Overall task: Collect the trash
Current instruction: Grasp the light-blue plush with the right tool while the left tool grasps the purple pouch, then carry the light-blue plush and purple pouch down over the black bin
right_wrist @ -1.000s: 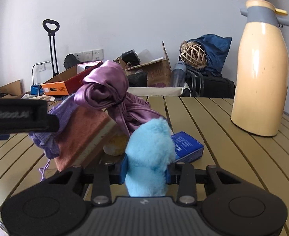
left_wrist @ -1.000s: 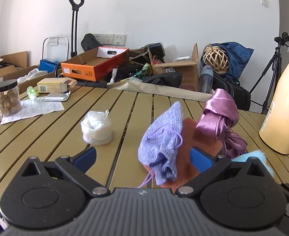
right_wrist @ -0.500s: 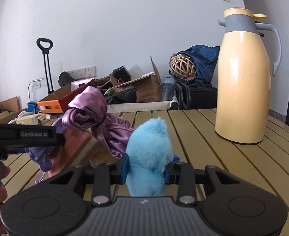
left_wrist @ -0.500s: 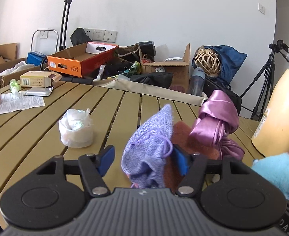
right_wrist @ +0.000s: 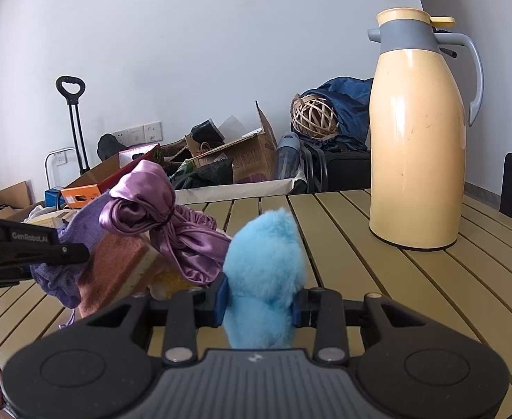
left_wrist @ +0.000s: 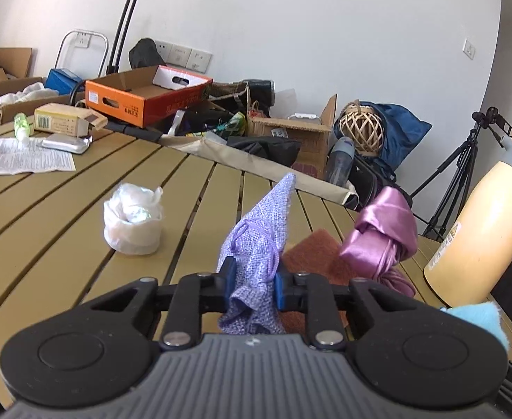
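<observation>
My left claw (left_wrist: 252,286) has just closed on the lilac pouch (left_wrist: 259,241), while my right claw (right_wrist: 259,302) grips the blue fluffy ball (right_wrist: 266,265).

Both views are bright and evenly daylit. Shadows on the bench (left_wrist: 64,216) are soft. Fisheye distortion bends slats and walls outward; corners vignette dark. Focus is sharp throughout.

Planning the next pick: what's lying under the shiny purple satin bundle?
The satin bundle rests partly on a brown-topped sponge block, tilted against the lilac pouch. Something yellow peeks out below it; what it is stays covered.
</observation>
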### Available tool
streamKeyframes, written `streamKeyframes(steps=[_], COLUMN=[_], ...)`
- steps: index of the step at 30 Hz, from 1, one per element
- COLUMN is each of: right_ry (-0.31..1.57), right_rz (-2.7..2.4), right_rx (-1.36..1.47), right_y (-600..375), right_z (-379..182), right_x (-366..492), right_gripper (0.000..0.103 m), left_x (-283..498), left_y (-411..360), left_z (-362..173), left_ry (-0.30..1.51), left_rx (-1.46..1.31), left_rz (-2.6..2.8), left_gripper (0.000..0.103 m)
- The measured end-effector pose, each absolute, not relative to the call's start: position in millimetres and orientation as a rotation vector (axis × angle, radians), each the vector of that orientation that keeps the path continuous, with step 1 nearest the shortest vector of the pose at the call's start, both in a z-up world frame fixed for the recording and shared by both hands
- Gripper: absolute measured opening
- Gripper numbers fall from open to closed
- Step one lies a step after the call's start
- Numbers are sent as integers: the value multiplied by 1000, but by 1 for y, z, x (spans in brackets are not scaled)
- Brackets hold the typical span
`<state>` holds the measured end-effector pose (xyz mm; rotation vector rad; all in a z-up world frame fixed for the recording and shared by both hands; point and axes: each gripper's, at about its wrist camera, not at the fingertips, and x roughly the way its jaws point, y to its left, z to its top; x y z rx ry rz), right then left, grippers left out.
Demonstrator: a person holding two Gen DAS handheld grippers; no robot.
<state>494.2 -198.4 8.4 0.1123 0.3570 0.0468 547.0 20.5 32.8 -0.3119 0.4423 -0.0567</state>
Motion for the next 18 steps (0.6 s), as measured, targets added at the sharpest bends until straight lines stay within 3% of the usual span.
streamKeyframes(steps=[18], right_ry=[314], right_rz=[84], right_rx=[116], right_y=[-201], right_z=[17], right_x=[465], right_gripper=[33], left_x=[493], left_y=[35], left_z=[55], left_ry=[374], left_rx=[-304], left_rz=[-97], left_gripper=[21])
